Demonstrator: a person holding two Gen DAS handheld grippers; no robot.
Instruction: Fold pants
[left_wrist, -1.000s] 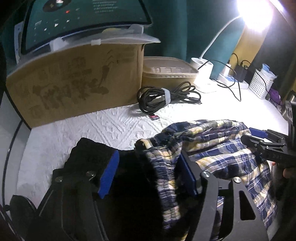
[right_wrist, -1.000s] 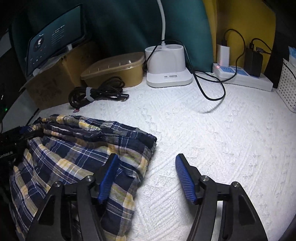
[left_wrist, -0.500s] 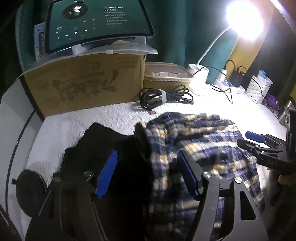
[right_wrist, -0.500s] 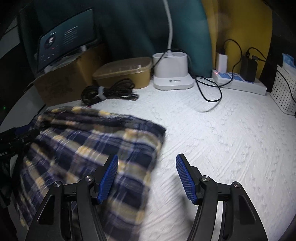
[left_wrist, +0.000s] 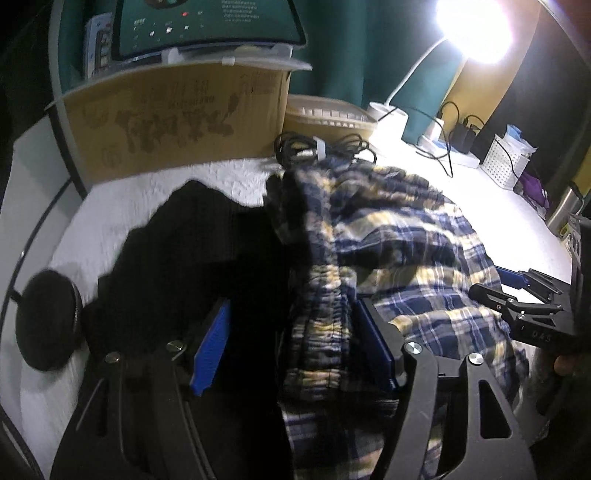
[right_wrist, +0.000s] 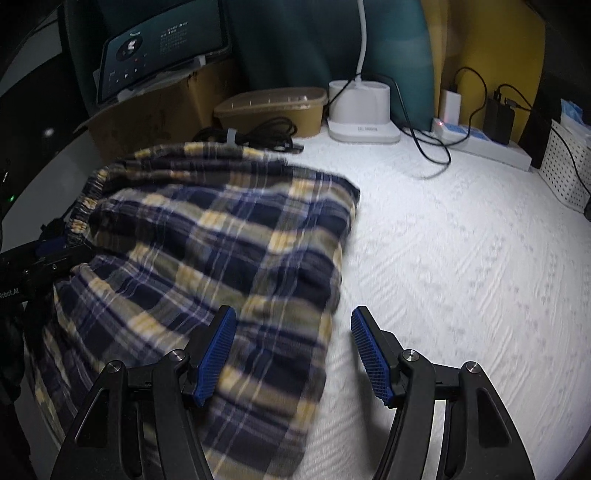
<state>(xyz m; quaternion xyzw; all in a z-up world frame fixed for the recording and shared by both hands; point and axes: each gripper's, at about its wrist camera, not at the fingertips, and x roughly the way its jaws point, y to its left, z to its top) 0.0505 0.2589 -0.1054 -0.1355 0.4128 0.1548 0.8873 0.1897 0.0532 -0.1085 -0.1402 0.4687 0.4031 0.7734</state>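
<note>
We worked on a white textured cover (right_wrist: 461, 258), with a cardboard box (left_wrist: 177, 122) at 11 o'clock in the left wrist view and a lamp base (right_wrist: 360, 110) at 12 o'clock in the right wrist view. The plaid pants (right_wrist: 221, 240) lay bunched at 9 to 10 o'clock in the right wrist view, beside a black garment (left_wrist: 192, 251). The left gripper (left_wrist: 291, 350) had its jaws spread, with the gathered waistband (left_wrist: 321, 314) lying between them against the right-hand pad; we could not tell whether it was pinched. The right gripper (right_wrist: 291, 350) was spread wide, its left finger over the cloth edge, gripping nothing. We judged the fold partly done: the pants appeared doubled over, but the layers sat uneven and rumpled. Smoothing and a final fold appeared to remain
</note>
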